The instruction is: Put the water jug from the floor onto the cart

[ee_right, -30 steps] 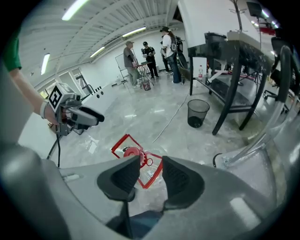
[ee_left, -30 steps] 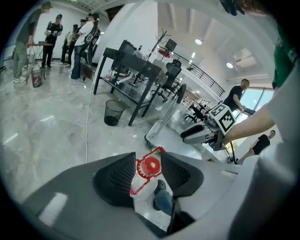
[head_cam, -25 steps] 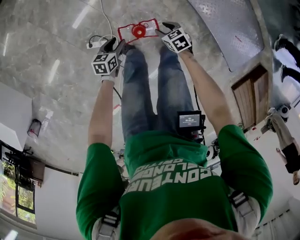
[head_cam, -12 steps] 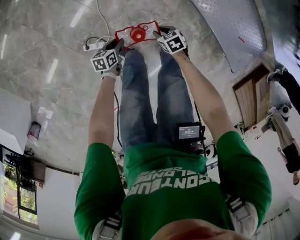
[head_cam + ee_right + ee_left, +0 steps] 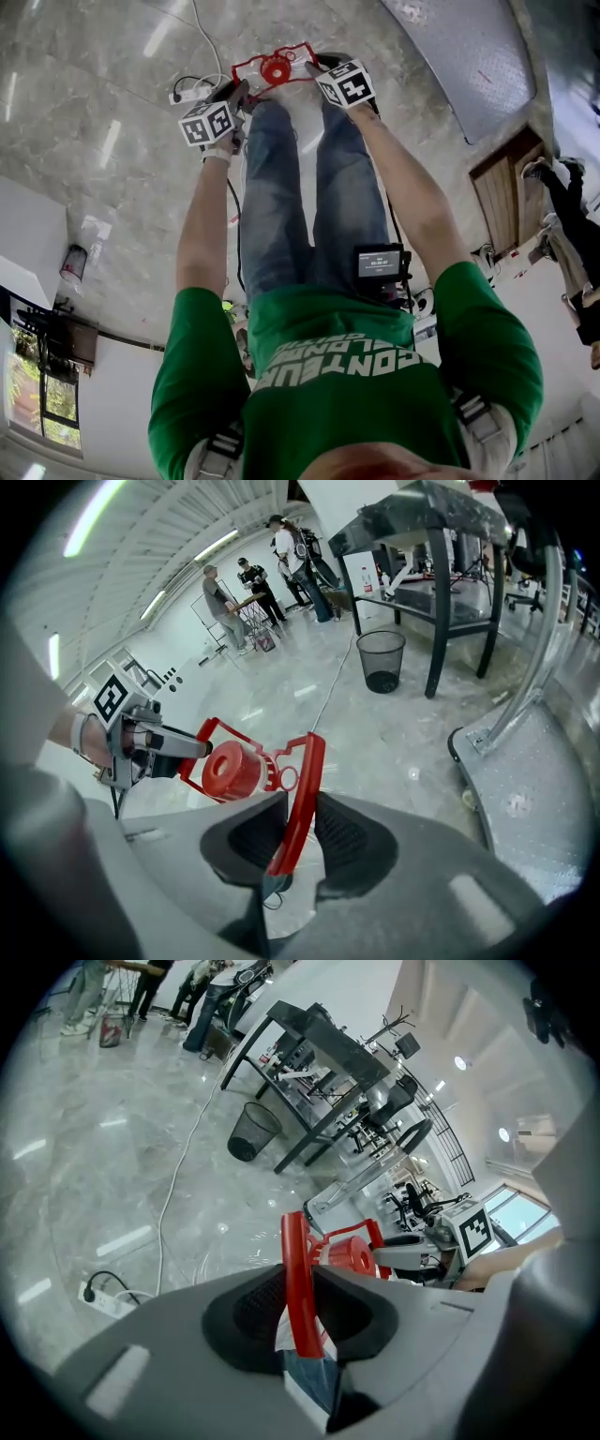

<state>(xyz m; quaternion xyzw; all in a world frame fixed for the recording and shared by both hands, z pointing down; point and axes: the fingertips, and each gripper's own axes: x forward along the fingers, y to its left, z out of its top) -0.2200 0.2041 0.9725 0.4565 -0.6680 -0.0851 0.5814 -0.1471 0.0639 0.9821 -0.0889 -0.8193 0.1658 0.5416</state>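
Note:
The water jug stands on the floor in front of my feet; from above I see mostly its red cap (image 5: pixel 277 67) and red handle frame (image 5: pixel 251 66). My left gripper (image 5: pixel 234 92) holds the frame's left bar (image 5: pixel 298 1283), which runs between its pads. My right gripper (image 5: pixel 322 64) holds the right bar (image 5: pixel 298 799) the same way. Both pairs of jaws have just been closing and now press on the bars. The cap (image 5: pixel 228 769) sits between the two grippers. The cart (image 5: pixel 464 56), a low grey metal platform (image 5: pixel 525 780), lies on the floor to the right.
A white power strip (image 5: pixel 190 89) with its cable (image 5: pixel 178 1176) lies on the floor left of the jug. A black mesh bin (image 5: pixel 382 660) and dark tables (image 5: pixel 309 1054) stand beyond. A wooden panel (image 5: pixel 502 192) is at the right. People stand far off.
Both grippers have come down and inward onto the ends of the red handle frame, and their jaws have closed on it. The jug has not moved.

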